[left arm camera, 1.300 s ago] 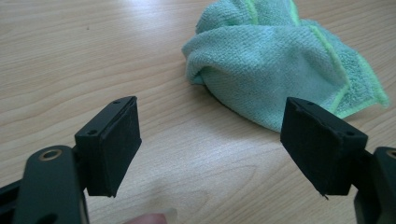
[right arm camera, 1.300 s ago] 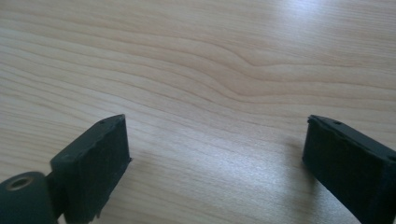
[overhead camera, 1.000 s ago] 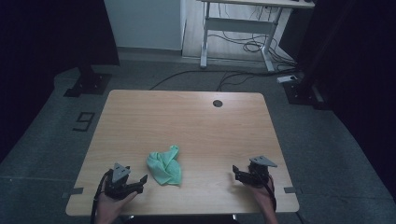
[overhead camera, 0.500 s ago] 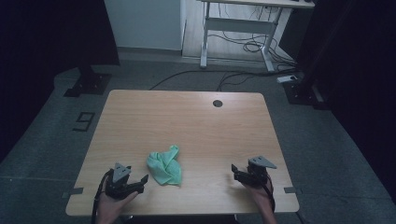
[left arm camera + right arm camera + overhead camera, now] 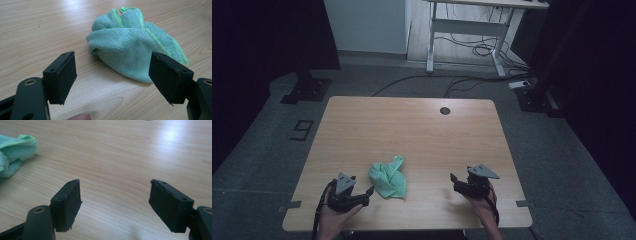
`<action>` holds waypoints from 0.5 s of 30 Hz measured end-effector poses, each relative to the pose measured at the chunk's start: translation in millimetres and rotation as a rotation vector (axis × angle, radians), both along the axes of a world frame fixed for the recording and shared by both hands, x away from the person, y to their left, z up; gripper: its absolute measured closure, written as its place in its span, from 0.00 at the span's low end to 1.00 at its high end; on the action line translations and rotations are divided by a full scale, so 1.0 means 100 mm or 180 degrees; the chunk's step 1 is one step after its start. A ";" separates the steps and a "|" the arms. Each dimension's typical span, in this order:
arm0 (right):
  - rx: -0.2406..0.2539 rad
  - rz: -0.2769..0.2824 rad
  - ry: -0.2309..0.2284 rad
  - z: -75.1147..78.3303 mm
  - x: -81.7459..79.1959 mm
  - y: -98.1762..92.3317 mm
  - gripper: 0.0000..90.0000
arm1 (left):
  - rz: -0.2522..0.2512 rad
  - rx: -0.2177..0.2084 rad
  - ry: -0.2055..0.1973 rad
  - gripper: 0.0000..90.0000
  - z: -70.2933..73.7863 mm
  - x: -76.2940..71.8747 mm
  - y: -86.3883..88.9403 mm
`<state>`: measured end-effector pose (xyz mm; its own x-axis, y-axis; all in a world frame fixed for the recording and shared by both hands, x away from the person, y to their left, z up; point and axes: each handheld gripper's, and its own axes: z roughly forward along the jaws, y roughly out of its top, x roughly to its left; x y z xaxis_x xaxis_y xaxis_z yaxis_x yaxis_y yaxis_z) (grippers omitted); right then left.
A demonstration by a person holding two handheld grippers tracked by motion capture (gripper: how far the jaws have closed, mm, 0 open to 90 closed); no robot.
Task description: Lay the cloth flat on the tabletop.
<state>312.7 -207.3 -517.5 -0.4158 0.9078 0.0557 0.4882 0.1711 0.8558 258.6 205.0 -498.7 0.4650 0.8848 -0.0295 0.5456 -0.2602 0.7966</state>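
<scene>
- The green cloth (image 5: pixel 388 178) lies crumpled in a loose heap on the wooden table (image 5: pixel 412 130), near the front edge and left of centre.
- The left gripper (image 5: pixel 364 196) sits just beside the cloth, jaws spread wide and empty, pointing at the heap's near side (image 5: pixel 130 47).
- The right gripper (image 5: pixel 454 178) rests well apart from the cloth to the right, jaws also spread with bare tabletop between them; the cloth's edge (image 5: pixel 15 152) shows off to one side of its view.
- Likely risk: the heap is soft and bunched, so a low approach could push it along the smooth wood instead of catching it.
- A pinch on only one outer fold could lift a single layer and leave the rest dragging or unrolling.
- Jaws closing too low could scrape the tabletop.
</scene>
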 end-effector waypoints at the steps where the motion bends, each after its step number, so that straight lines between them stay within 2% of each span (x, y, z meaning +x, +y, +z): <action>1: 0.0000 0.0023 -0.0006 0.01 0.01 0.03 0.29 | -0.0008 0.0001 0.0008 0.25 0.00 0.00 -0.01; 15: -0.0058 0.0318 0.0022 -0.01 0.09 0.39 0.32 | -0.0129 0.0057 0.0026 0.25 0.03 0.14 -0.20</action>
